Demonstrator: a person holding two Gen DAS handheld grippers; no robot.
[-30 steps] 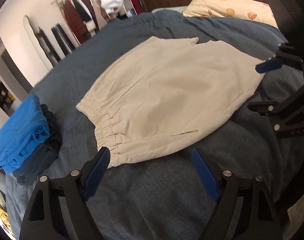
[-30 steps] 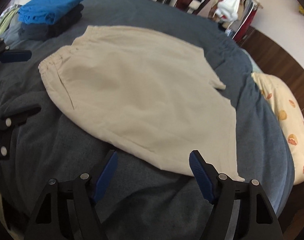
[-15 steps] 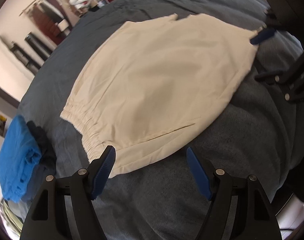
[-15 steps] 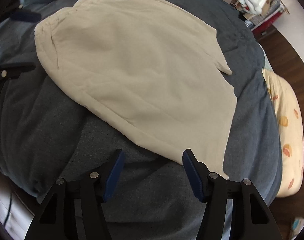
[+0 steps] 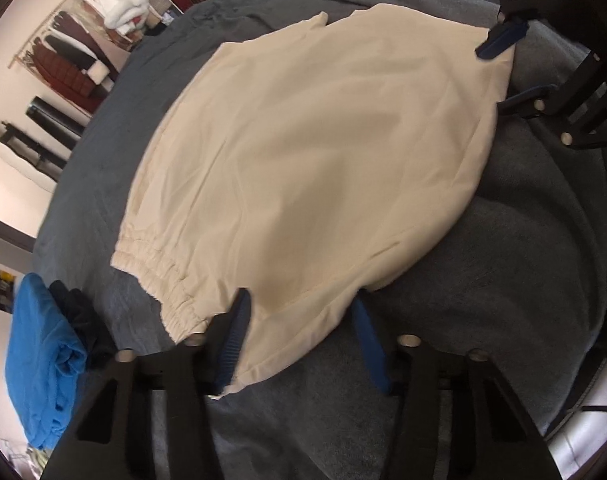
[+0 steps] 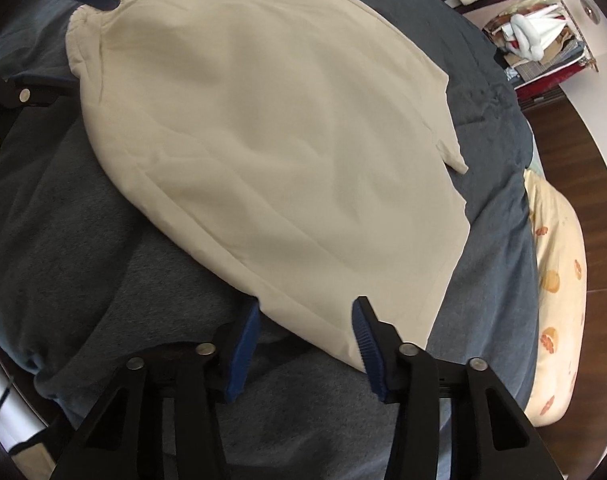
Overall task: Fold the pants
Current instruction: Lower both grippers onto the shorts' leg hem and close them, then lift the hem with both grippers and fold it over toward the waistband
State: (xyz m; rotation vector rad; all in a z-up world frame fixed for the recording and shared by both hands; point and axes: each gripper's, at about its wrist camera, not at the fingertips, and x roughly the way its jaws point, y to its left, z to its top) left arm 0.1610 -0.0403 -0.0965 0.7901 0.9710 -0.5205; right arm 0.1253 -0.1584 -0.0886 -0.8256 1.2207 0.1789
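Cream pants (image 5: 303,160) (image 6: 263,140) lie flat across the grey-blue bed cover (image 5: 503,280). My left gripper (image 5: 301,340) is at the near waistband corner. Its jaws are closing, with the corner of the fabric lying between the blue pads (image 5: 235,336), flat and not bunched. My right gripper (image 6: 305,344) is at the near hem corner, also closing with the fabric edge between its pads (image 6: 367,340), which do not pinch it. Each gripper also shows in the other's view: the right gripper (image 5: 503,70) at the hem, the left gripper (image 6: 75,40) at the waistband.
A folded blue garment on a dark stack (image 5: 35,360) sits on the bed left of the waistband. A patterned pillow (image 6: 555,292) lies beyond the hem end. A clothes rack (image 5: 83,52) stands by the far wall.
Both grippers have come down and forward onto the near edge of the pants and rolled. Their jaws have narrowed, and fabric now lies between the fingers of each.
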